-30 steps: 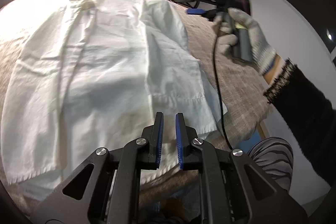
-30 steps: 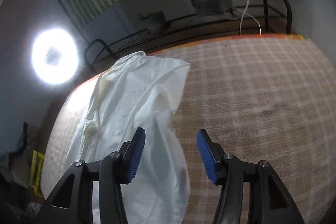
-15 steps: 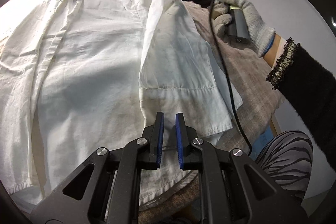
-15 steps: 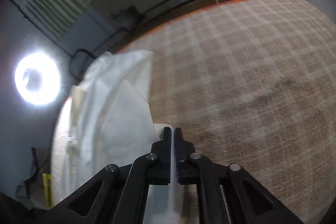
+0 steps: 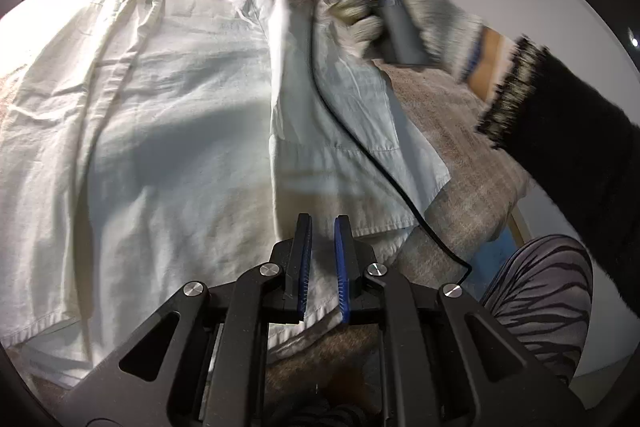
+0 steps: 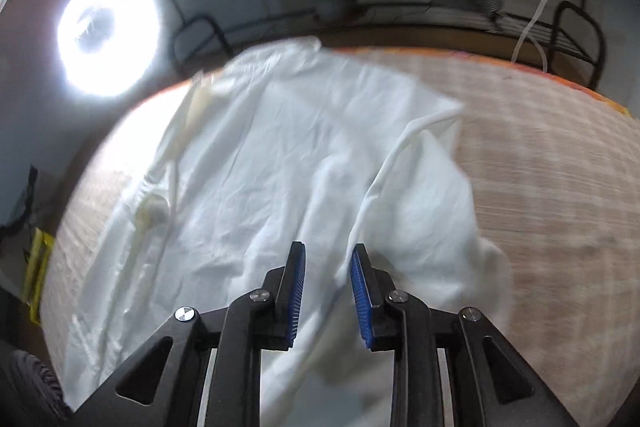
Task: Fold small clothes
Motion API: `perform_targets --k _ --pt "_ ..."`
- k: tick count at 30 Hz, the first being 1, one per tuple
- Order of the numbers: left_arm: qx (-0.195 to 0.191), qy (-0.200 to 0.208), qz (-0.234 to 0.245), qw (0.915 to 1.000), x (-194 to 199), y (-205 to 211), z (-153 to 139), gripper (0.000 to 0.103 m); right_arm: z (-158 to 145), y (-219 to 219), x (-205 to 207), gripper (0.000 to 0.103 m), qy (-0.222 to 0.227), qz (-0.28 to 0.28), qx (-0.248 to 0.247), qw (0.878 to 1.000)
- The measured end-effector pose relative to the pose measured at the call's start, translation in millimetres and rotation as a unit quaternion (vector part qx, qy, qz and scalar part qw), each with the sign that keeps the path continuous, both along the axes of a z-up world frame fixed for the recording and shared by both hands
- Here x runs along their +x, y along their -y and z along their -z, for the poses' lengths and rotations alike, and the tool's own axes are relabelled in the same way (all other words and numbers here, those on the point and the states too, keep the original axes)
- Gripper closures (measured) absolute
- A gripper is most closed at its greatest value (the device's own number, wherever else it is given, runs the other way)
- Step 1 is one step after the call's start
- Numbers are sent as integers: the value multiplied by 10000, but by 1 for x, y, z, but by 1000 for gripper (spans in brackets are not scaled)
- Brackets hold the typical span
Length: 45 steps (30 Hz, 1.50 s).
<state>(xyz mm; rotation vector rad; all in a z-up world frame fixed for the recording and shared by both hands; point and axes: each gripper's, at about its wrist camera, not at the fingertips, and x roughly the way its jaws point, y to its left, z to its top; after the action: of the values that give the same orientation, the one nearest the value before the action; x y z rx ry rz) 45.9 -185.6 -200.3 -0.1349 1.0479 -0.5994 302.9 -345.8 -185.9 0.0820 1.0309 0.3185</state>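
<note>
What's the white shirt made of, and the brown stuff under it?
The white shirt looks like thin matte woven cotton or linen: it creases finely and folds softly. The brown cover beneath looks like coarser woven cloth, with a faint checked weave and no shine. Neither can be told for sure.

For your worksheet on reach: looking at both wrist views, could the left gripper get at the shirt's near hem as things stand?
Probably yes. The left gripper hangs just above the white shirt's near hem, its jaws almost shut with nothing between them. No object blocks it; the black cable runs off to the side.
</note>
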Motion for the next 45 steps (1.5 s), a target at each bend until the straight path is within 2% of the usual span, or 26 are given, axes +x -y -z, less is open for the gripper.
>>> perform_targets --k 1,3,4,9,13,18,19,20,22,23,24,26,29,33,36,37,38,39,41,43,45 --pt "6 23 -7 10000 -1 -3 -1 93 9 -11 5 78 -102 -70 -195 9997" --pt "1 59 -57 10000 -3 -6 -4 93 8 -21 1 74 120 -172 -538 9983" --pt "-14 86 -89 9999 -3 -9 -7 93 7 -23 1 73 79 -200 -582 9981" --pt "1 327 -117 9994 -15 -20 -17 93 -33 0 -26 72 354 -165 118 9992" --pt "-103 384 -167 9991 -19 -25 -25 93 -81 40 -73 69 755 66 533 9957" --pt "-82 626 -2 9980 -24 -4 -40 93 -129 88 -126 62 1111 390 946 9885" --pt "-61 681 96 9976 -24 7 -42 90 -138 99 -143 56 1205 446 1004 9866" --pt "-42 700 163 9974 -23 13 -42 81 -144 106 -153 51 1266 483 1045 9853" --pt "35 696 333 9970 -19 36 -39 70 -156 121 -176 46 1387 601 1127 9821" --pt "73 697 418 9967 -20 46 -38 70 -160 130 -189 44 1439 684 1170 9803" --pt "126 692 522 9962 -18 58 -35 70 -163 137 -199 43 1474 754 1215 9787" --pt "296 670 726 9947 -16 81 -30 59 -168 153 -221 42 1535 906 1277 9757" --pt "543 712 935 9916 -15 112 -22 50 -172 176 -247 41 1595 1119 1246 9729" --pt "1270 776 1026 9835 -10 145 0 47 -172 203 -272 41 1588 1382 1315 9687" --pt "1555 1092 1017 9765 -14 158 4 47 -167 219 -281 41 1545 1506 1393 9665" --pt "1557 1189 998 9755 -13 159 5 58 -165 222 -282 41 1531 1535 1389 9663" --pt "1526 1267 948 9755 -11 157 4 87 -161 224 -282 41 1505 1563 1399 9661" --pt "1475 1240 923 9769 -6 156 4 99 -158 227 -282 41 1477 1584 1433 9657" --pt "1120 892 780 9866 5 144 1 99 -148 227 -274 41 1385 1615 1553 9647" --pt "848 795 513 9919 9 127 -9 100 -136 224 -263 41 1278 1608 1669 9643" --pt "416 661 273 9966 10 106 -19 100 -122 216 -248 41 1130 1557 1796 9648"
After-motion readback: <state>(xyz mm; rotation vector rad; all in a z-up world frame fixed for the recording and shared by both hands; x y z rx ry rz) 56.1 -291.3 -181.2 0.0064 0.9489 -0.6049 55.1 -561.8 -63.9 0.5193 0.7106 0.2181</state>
